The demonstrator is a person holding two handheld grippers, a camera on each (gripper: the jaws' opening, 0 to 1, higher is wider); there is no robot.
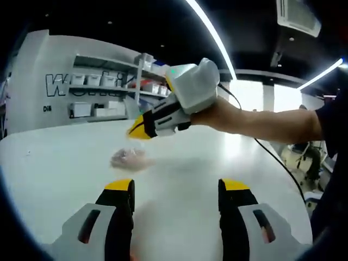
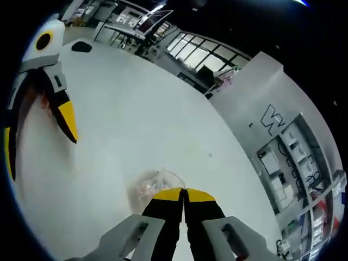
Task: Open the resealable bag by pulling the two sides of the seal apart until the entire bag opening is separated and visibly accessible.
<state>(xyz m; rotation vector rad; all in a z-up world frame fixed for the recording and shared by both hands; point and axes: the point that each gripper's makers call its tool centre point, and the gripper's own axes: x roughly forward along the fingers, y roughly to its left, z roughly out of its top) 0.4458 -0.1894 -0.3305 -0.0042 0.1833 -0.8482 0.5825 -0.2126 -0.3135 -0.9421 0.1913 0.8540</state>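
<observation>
A small clear resealable bag (image 1: 130,159) lies crumpled on the white table (image 1: 65,163). My left gripper (image 1: 177,190) stands open a little short of it, with nothing between its jaws. My right gripper (image 1: 137,130), held by a hand, hovers just above the bag with its yellow tips pressed together. In the right gripper view, the right gripper (image 2: 184,193) is shut and empty. The bag (image 2: 148,186) sits just past its tips, slightly to the left. The left gripper (image 2: 38,138) shows open at the left edge.
The person's bare forearm (image 1: 261,122) and a black cable (image 1: 277,163) reach in from the right. Shelves with white boxes (image 1: 103,92) line the far wall. A dark object (image 2: 81,47) lies at the table's far end, with desks beyond.
</observation>
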